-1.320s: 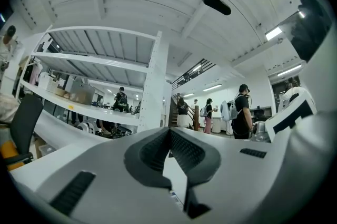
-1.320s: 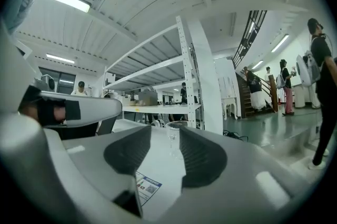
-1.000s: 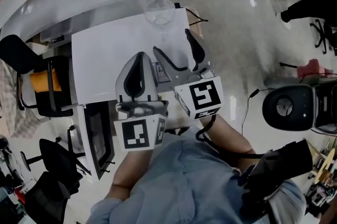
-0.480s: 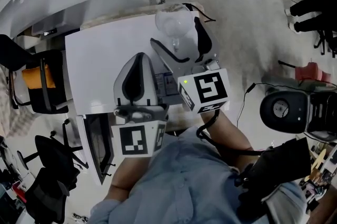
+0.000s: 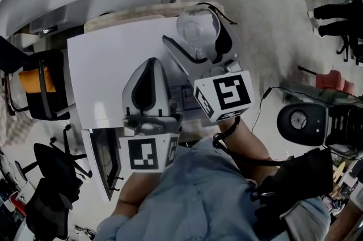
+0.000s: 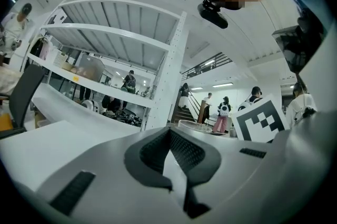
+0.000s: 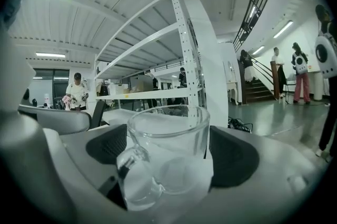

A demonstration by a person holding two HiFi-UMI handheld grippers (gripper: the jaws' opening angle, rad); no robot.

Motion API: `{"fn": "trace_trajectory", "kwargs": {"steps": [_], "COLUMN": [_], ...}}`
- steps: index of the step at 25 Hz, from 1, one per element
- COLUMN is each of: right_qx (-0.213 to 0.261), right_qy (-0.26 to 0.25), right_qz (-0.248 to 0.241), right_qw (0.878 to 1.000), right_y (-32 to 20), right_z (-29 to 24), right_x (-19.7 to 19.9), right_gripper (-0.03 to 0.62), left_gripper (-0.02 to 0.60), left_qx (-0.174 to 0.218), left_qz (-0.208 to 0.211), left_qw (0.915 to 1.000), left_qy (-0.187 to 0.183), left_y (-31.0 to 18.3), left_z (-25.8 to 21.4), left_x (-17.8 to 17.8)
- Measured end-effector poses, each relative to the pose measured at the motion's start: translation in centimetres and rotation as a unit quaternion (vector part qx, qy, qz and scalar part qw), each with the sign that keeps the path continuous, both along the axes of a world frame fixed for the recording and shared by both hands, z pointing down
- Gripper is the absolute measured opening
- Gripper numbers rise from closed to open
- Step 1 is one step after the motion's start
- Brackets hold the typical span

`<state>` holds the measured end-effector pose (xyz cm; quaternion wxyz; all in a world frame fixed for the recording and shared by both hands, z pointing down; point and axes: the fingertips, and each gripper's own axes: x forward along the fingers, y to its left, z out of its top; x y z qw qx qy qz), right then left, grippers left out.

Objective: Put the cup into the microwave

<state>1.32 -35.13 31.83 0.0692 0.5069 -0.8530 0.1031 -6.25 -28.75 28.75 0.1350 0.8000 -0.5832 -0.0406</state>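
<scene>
A clear glass cup [image 5: 197, 30] with a handle stands near the far right corner of the white microwave top [image 5: 108, 70]. My right gripper [image 5: 193, 25] is open wide, and the cup stands between its two dark pads [image 7: 234, 157] without being pressed. In the right gripper view the cup [image 7: 168, 133] fills the gap, handle turned toward the camera. My left gripper [image 5: 148, 64] hovers over the middle of the white top with its jaws shut and empty; in the left gripper view its pads [image 6: 171, 136] meet. The microwave door [image 5: 105, 163] hangs open at the near left.
Black office chairs [image 5: 39, 81] stand left of the microwave, another [image 5: 51, 177] lower left. A round black device [image 5: 300, 121] and cables lie on the shiny floor at right. A white shelf rack [image 7: 195, 49] rises behind the cup. People stand far off by stairs.
Both grippers moved forward over the white top. The right jaws spread wider and now flank the cup, which earlier stood ahead of their tips.
</scene>
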Motion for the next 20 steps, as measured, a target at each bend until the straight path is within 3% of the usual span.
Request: {"fn": "trace_trajectory", "kwargs": {"steps": [8,12,20], "right_qx": [0.008,0.015,0.015], "right_qy": [0.014,0.013,0.017], "right_qz": [0.007,0.012,0.003], "right_qw": [1.000,1.000,1.000], "right_y": [-0.47,-0.38,0.04], "right_z": [-0.14,-0.35,-0.39], "right_x": [-0.18,0.20,0.20], "right_gripper": [0.451,0.374,0.371], "left_gripper": [0.006,0.006,0.006], "left_qx": [-0.006,-0.005,-0.002], "left_qz": [-0.002,-0.006,-0.012], "left_qw": [1.0000,1.0000,0.9999], "left_qy": [0.005,0.004,0.003], "left_y": [-0.14,-0.16,-0.19], "left_z": [0.44,0.48,0.09], "left_x": [-0.08,-0.36,-0.51]}}
